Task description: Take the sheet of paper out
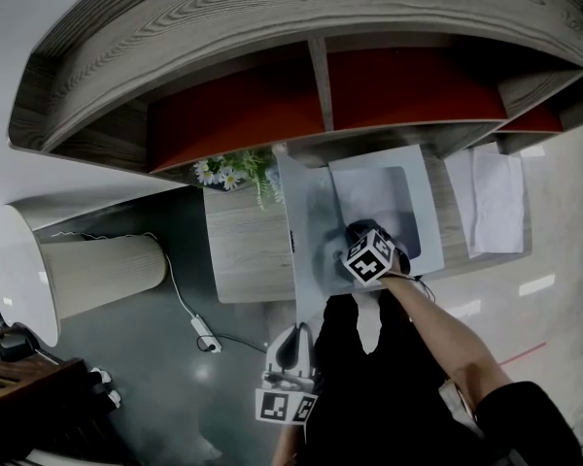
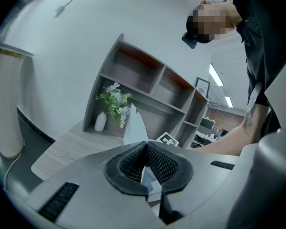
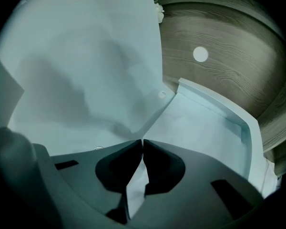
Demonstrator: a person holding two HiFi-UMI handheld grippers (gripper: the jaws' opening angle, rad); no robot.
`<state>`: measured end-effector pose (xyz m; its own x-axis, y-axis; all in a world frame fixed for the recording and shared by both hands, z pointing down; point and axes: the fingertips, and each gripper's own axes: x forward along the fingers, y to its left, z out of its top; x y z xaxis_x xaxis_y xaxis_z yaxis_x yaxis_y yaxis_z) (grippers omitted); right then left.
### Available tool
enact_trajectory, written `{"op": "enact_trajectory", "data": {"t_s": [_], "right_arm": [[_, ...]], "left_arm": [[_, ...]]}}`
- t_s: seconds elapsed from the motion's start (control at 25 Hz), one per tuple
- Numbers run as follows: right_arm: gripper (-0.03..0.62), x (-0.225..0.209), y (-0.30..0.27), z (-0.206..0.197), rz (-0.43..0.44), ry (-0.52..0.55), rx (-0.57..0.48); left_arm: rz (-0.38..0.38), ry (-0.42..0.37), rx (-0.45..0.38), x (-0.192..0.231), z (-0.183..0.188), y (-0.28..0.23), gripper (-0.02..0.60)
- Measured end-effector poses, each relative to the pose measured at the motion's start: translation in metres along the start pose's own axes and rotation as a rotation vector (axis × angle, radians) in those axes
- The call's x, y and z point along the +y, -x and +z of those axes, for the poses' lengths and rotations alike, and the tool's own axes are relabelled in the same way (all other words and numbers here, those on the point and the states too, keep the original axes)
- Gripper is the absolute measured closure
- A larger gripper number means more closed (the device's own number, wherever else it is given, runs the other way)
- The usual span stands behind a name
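Pinching shut: left gripper (image 2: 146,146) jaws on stiff white flap (image 2: 133,127), right gripper (image 3: 142,143) jaws on smooth sheet of paper (image 3: 136,189).

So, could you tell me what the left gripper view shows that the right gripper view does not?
Only the left gripper view: the shelf unit, white vase, lamp shade, and the left hand-held gripper shut on the raised lid. Only the right gripper view: the sheet of paper pinched in the shut right hand-held gripper, the file box's rim, a white disc on the wood beyond. Both: the raised lid and flowers.
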<state>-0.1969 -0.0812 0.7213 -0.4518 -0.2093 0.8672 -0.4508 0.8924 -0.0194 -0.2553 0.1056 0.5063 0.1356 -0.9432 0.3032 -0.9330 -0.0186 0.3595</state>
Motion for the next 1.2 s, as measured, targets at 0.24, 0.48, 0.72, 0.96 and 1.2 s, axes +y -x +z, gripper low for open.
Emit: {"op": "enact_trajectory", "data": {"t_s": [0.24, 0.48, 0.72, 0.96, 1.2], "right_arm": [[0.579, -0.002, 0.006, 0.001, 0.004, -0.005, -0.015], [0.582, 0.004, 0.017, 0.009, 0.053, -0.032, -0.054], [0.582, 0.01, 0.034, 0.022, 0.098, -0.052, -0.107], [0.582, 0.017, 0.054, 0.036, 0.146, -0.085, -0.17], [0.582, 0.021, 0.078, 0.054, 0.178, -0.109, -0.249]], "left_arm": [[0.003, -0.005, -0.004, -0.003, 0.001, -0.001, 0.569], [0.011, -0.004, -0.011, -0.006, 0.001, -0.003, 0.569], [0.029, 0.012, -0.028, -0.006, 0.001, -0.004, 0.569], [0.048, 0.004, -0.033, -0.007, 0.001, -0.005, 0.569], [0.067, 0.008, -0.047, -0.01, 0.001, -0.006, 0.569]]}}
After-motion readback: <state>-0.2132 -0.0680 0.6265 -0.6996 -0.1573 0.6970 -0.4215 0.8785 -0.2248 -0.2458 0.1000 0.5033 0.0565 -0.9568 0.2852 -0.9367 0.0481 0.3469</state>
